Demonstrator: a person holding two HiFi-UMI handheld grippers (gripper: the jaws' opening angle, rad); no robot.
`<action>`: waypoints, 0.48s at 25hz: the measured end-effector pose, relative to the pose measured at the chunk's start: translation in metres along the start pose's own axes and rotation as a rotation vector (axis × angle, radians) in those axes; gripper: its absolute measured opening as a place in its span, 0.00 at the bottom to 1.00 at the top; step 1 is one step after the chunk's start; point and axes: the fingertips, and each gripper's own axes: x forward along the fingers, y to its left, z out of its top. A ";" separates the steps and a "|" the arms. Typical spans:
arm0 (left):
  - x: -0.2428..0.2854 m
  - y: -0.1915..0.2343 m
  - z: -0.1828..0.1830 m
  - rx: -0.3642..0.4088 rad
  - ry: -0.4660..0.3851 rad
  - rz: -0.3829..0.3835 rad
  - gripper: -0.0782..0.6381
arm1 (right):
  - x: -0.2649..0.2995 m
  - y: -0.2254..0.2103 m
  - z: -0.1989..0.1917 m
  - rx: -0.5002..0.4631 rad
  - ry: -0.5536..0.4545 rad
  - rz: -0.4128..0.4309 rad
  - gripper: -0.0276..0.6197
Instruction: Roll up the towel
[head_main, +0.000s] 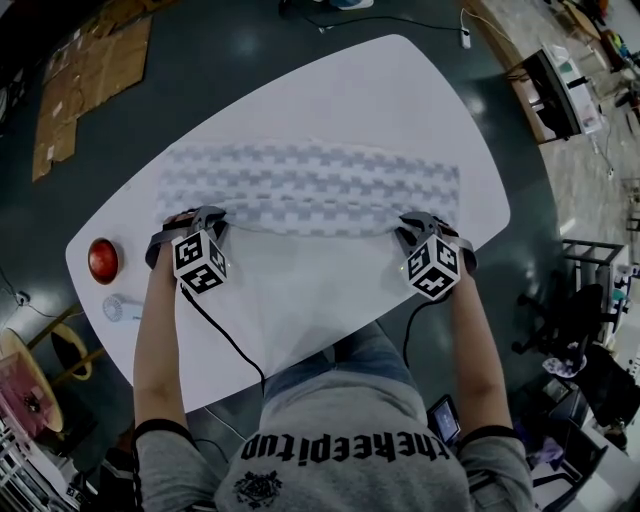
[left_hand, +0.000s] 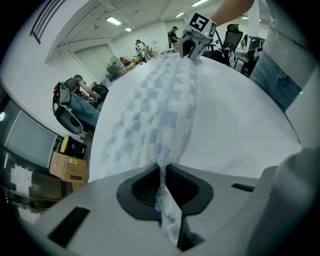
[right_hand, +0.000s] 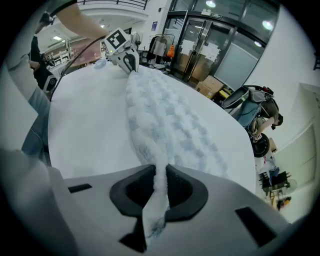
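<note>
Left grey two-jaw gripper (head_main: 200, 218) is clamped on the near left corner of a blue-and-white checked cloth towel (head_main: 310, 185), right gripper (head_main: 420, 225) on its near right corner. Both are pointed steeply downward, forearms stretched forward. The towel is spread flat across a white rounded table (head_main: 380, 90).

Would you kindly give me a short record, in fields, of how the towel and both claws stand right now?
towel: checked, spread flat lengthwise on the table, not yet rolled
left claw: shut on the towel's near edge, at its left end
right claw: shut on the towel's near edge, at its right end
near edge: lifted slightly where each claw pinches it
red round thing: at the table's left end, apart from the towel
</note>
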 end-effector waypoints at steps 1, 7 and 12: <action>-0.001 -0.002 0.000 0.001 0.005 -0.016 0.17 | -0.001 0.000 0.000 0.000 0.000 0.010 0.11; -0.010 -0.026 -0.004 0.002 0.008 -0.093 0.16 | -0.007 0.010 -0.004 -0.004 -0.008 0.051 0.11; -0.020 -0.055 -0.003 0.004 0.012 -0.149 0.16 | -0.017 0.028 -0.014 -0.010 -0.008 0.086 0.11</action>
